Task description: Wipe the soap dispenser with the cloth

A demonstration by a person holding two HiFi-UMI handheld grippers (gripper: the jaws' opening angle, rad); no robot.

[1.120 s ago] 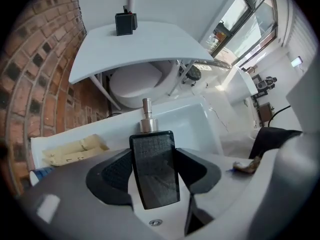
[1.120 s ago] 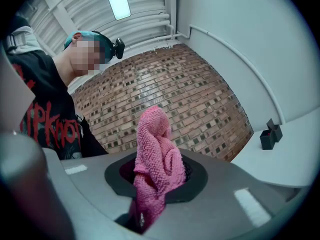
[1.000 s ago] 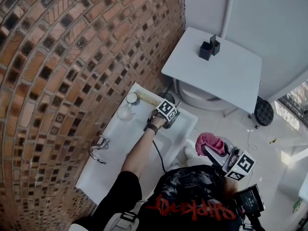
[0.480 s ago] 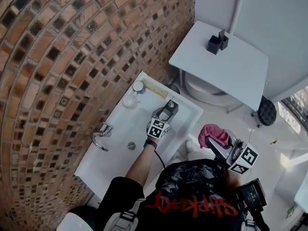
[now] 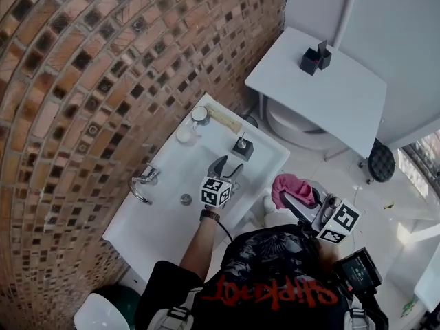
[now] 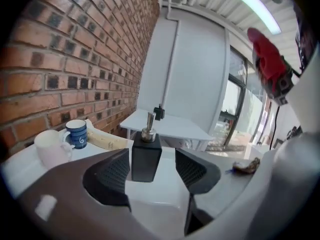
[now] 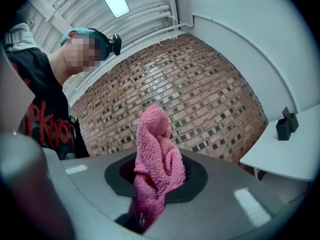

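Observation:
A black soap dispenser (image 5: 242, 147) with a metal pump stands upright on the right rim of the white sink (image 5: 161, 218). My left gripper (image 5: 224, 168) hovers over the basin just short of it, open and empty. In the left gripper view the soap dispenser (image 6: 145, 157) shows beyond the spread jaws, with my left gripper (image 6: 152, 170) not touching it. My right gripper (image 5: 297, 199) hangs to the right of the sink, shut on a bunched pink cloth (image 5: 291, 188). The right gripper view shows the pink cloth (image 7: 156, 151) sticking up out of my right gripper (image 7: 157, 178).
A white mug (image 6: 50, 146), a blue cup (image 6: 77, 133) and a beige brush-like piece (image 6: 107, 142) sit at the sink's far corner by the brick wall. The faucet (image 5: 141, 184) is on the wall side. A white table (image 5: 323, 102) with black items (image 5: 315, 59) stands beyond.
My left gripper has drawn back from the dispenser toward the person, risen and tipped closer to level; the dispenser stays standing on the rim. The right gripper with the cloth shifted slightly left.

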